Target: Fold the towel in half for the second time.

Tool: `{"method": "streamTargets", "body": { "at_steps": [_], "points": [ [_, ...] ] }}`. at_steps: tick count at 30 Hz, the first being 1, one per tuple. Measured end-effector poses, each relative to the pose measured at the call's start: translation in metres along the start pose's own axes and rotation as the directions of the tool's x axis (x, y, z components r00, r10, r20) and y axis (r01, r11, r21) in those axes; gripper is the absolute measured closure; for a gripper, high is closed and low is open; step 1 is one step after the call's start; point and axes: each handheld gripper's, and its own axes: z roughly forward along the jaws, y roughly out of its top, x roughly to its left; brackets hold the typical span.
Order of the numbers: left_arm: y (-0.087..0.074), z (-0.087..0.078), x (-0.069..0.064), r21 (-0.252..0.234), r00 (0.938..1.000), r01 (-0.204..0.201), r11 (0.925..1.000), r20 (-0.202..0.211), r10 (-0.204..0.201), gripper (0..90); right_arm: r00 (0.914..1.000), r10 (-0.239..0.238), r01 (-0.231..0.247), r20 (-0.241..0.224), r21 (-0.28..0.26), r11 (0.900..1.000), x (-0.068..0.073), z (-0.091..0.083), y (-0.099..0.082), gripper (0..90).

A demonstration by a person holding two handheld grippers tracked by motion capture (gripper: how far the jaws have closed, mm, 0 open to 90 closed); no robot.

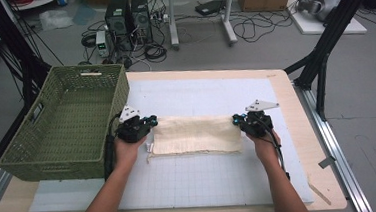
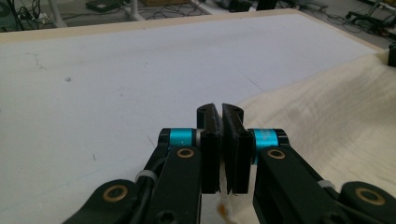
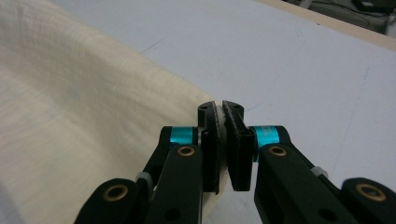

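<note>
A cream cloth (image 1: 196,133) lies folded on the white gridded mat (image 1: 206,180) in the middle of the table. My left gripper (image 1: 149,123) is shut on the cloth's left edge. In the left gripper view the cloth (image 2: 327,112) spreads to the right and a bit of its edge shows between the jaws of the left gripper (image 2: 221,116). My right gripper (image 1: 237,119) is shut on the cloth's right edge. In the right gripper view the cloth (image 3: 70,116) fills the left side and is pinched between the jaws of the right gripper (image 3: 221,114). The cloth's far edge looks slightly raised.
A green woven basket (image 1: 108,121) stands at the table's left, close to my left gripper. The wooden table edge (image 1: 297,113) runs along the right. Computers, cables and black frame legs stand on the floor beyond the table.
</note>
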Motion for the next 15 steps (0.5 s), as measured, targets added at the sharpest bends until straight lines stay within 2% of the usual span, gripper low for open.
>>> {"method": "streamTargets", "body": {
  "at_steps": [9, 15],
  "points": [
    [-0.007, -0.018, -0.01, -0.012, 0.999, -0.034, 0.9993, 0.029, 0.034, 85.3, 0.9991, -0.023, 0.021, -0.036, -0.055, 0.9983, 0.013, -0.02, -0.018, 85.8],
    [-0.012, -0.027, -0.015, 0.006, 0.9982, -0.039, 0.9992, 0.046, 0.039, 85.3, 0.9987, -0.014, 0.01, -0.049, -0.08, 0.9967, 0.016, -0.031, -0.026, 85.8]
  ]
}}
